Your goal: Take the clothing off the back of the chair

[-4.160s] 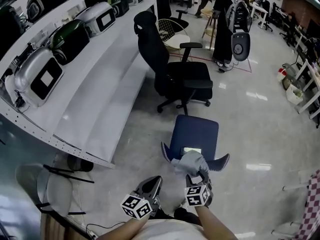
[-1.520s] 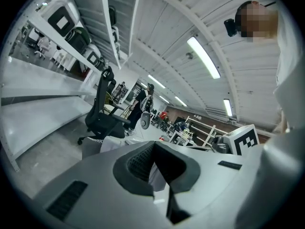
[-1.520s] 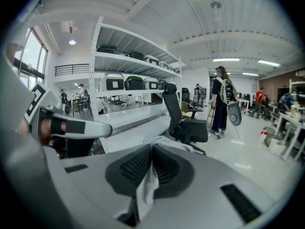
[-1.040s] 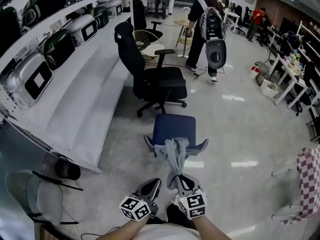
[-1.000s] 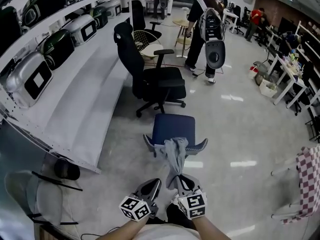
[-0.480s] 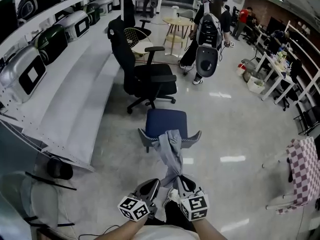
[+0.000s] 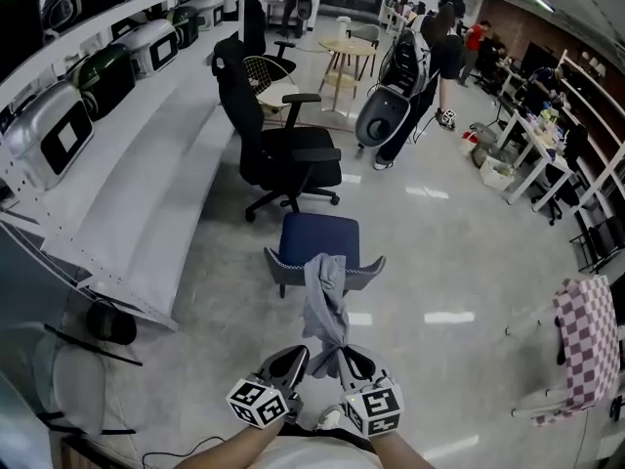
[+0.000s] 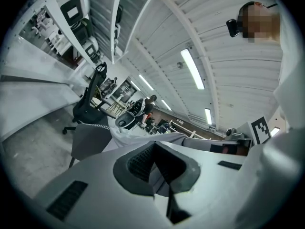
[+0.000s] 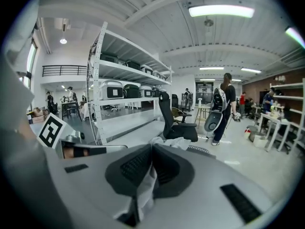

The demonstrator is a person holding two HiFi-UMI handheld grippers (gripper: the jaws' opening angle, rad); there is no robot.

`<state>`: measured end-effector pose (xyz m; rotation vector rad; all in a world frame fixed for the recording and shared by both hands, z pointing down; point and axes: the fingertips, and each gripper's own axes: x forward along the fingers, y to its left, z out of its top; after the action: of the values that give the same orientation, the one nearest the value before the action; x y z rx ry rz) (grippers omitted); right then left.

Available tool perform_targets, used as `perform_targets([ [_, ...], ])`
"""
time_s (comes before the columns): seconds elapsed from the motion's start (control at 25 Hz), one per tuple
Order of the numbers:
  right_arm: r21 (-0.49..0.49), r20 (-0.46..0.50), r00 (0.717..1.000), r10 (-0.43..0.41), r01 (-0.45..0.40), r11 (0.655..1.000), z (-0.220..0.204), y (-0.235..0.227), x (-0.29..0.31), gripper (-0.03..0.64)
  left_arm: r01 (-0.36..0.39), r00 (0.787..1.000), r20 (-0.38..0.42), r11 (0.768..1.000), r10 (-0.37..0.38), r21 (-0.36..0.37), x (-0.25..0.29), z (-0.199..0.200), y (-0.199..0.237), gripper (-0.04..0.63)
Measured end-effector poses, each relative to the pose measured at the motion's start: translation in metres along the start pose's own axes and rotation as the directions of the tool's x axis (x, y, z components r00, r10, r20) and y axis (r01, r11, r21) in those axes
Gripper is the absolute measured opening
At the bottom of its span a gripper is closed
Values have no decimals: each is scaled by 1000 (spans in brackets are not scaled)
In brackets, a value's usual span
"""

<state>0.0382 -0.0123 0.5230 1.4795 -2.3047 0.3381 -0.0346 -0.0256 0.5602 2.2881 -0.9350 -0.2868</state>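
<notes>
Pale glossy floor (image 7: 469, 252) fills the workshop, with a long white shelf (image 7: 146, 193) of grey and green machines (image 7: 44, 135) along the left. Any print on their panels is too small to read. The only clear marks are the black-and-white square codes on the cube of each claw. The right claw (image 7: 346, 356) is pinching the lower end of the grey clothing (image 7: 325, 306), and its own view shows the fabric (image 9: 141, 187) squeezed between the pads. From there the garment runs up to the back of the blue chair (image 7: 319, 237), where its far end is draped. The left claw (image 7: 291, 358) sits just beside the right one, and in its own view it (image 8: 153, 147) looks pressed together with nothing in it. About four seconds earlier the clothing was bunched in a heap on the chair back, right at the right claw. It is now pulled out into a long strip, and the chair stands farther from both claws. A black office chair (image 7: 283, 154) stands beyond it. The person with the backpack (image 7: 430, 62) has moved to the right, and the pack hangs lower than before. A checked cloth (image 7: 584, 335) hangs at the right edge.
</notes>
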Motion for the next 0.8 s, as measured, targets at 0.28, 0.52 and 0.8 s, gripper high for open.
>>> perform_targets([
  [0.28,8,31,997,67,-68,998,-3,-8,-25,25,-50,998,32,998,48,41,5,-1,-23,8],
  [0.52,4,60,991,121,-122,993,-8,-12,-44,25,-83,996,32,994,81,68,1,-19,-48,8],
  [0.8,-9,61,980,191,-191,982,-20,-11,-53,25,-154,987,55,985,149,80,-11,-30,-58,8],
])
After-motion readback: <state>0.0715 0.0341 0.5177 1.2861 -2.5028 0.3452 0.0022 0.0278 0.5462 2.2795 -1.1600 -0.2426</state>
